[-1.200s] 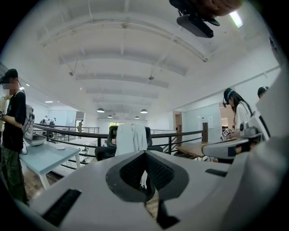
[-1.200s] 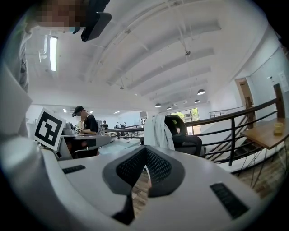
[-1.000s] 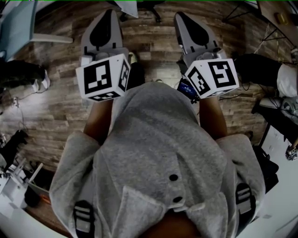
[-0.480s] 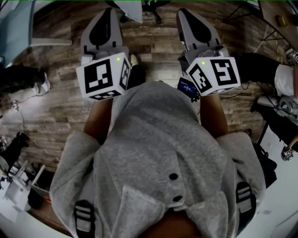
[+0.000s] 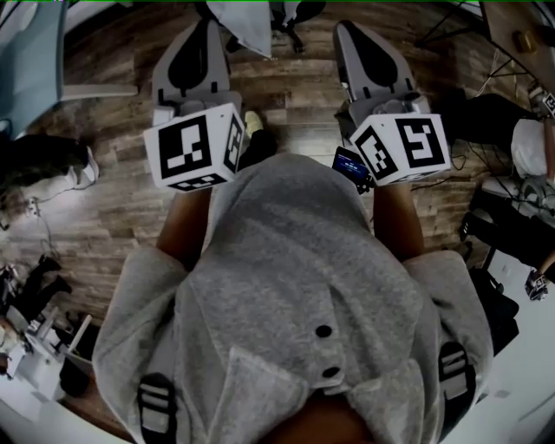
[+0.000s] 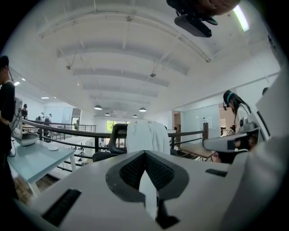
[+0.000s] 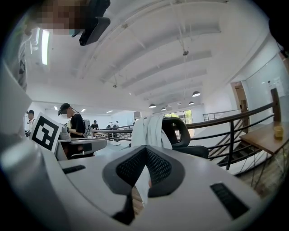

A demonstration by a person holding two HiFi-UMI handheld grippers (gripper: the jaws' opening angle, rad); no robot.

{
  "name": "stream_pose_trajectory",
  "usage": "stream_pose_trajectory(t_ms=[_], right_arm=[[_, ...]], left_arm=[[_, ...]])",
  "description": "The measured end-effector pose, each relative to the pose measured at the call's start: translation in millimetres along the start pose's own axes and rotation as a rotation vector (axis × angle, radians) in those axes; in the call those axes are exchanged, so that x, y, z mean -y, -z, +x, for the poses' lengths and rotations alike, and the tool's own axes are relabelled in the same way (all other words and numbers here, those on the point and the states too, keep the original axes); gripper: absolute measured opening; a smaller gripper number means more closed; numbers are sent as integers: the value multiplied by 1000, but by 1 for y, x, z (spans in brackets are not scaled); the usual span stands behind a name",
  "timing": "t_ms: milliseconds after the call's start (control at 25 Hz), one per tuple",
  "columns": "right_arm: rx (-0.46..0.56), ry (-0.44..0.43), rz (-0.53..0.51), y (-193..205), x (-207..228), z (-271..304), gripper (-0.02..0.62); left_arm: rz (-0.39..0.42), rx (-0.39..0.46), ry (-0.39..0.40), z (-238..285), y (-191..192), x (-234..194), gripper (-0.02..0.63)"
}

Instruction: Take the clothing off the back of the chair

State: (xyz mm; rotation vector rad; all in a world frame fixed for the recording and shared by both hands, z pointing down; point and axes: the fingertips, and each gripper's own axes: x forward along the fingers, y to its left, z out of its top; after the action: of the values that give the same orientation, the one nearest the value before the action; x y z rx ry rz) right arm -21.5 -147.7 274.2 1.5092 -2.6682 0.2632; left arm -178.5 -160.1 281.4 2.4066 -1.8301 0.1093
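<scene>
A white piece of clothing hangs over the back of a black office chair, some way ahead of both grippers. In the right gripper view the clothing covers the left side of the chair. In the head view its lower edge shows at the top, beside the chair's wheeled base. My left gripper and right gripper point forward side by side, level, well short of the chair. Both are shut with nothing in them, as the left gripper and right gripper show in their own views.
A light blue table stands left of the chair, with a dark railing behind it. People stand at the far left and right. Another works at a desk. Cables and gear lie on the wood floor at the right.
In the head view the floor has slid toward me, and the white clothing and chair base have come further into the top edge. Both grippers keep their pose and stay shut.
</scene>
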Motion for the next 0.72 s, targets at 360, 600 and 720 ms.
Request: stream_pose_trajectory(t_ms=[360,600,720], right_arm=[[9,37,4,-6,0,29,9],[16,60,-3,-18,-9,41,9],[15,71,-8,-19,-14,53,9]], left_arm=[[-4,-8,34,23,0,-20,11],[-10,5,56,26,-12,-35,11],[-18,6,67,32,-12,-48,11]])
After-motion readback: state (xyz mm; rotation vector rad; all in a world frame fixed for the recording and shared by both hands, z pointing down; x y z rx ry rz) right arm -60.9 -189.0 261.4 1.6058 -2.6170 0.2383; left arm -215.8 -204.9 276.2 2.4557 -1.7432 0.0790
